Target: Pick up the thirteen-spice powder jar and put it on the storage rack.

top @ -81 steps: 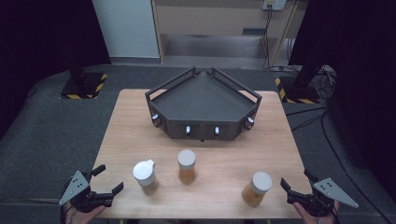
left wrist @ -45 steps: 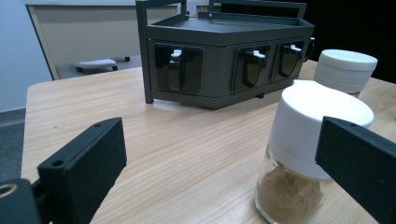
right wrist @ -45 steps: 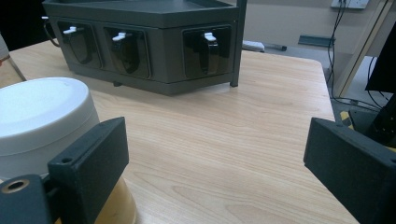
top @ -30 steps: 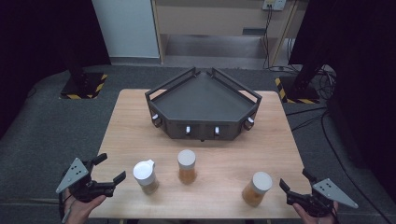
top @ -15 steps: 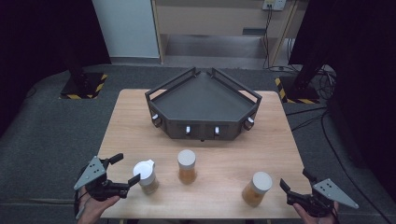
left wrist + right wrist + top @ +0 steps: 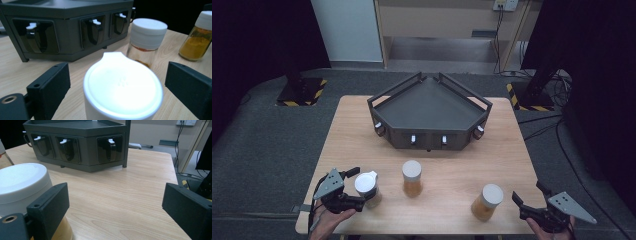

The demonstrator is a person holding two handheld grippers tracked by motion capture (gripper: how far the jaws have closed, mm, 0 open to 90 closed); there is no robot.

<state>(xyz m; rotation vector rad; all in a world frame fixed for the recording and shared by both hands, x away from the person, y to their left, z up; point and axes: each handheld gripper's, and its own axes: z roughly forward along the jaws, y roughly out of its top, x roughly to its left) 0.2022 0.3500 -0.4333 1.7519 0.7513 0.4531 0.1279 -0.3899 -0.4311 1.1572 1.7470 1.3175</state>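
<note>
The left claw (image 6: pixel 357 186), jaws apart and just closing, straddles the white-lidded jar (image 6: pixel 366 188) without gripping; lifting remains, the right claw (image 6: pixel 527 200) waiting open.

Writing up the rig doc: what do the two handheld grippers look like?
Both match: the left gripper and right gripper have a matte black body, two flat rectangular black jaws with small screw holes, and a grey three-cornered plate on top. A thin black cable loops from the left one. A brass-coloured ring sits at each jaw base. Bare hands, no sleeves visible.
</note>
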